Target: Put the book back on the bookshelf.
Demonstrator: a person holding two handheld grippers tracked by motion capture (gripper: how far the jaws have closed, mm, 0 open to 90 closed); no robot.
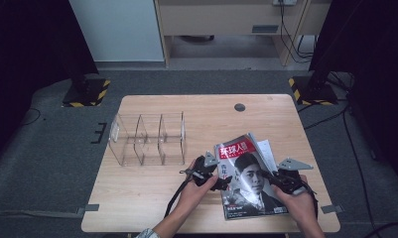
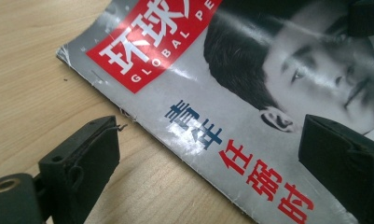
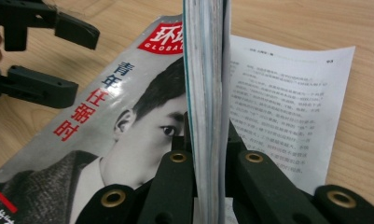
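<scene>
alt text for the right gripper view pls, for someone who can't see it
The right gripper is shut on the edge of a magazine, clamping a thick sheaf of its pages upright between the black jaws. The cover with its red title block lies to one side, a printed page to the other, on a wooden table. The open left gripper waits at the magazine's far edge.

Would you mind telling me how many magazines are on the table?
1. The magazine lies at the table's near right, beside the clear organizer; others beneath it may be hidden.
</scene>
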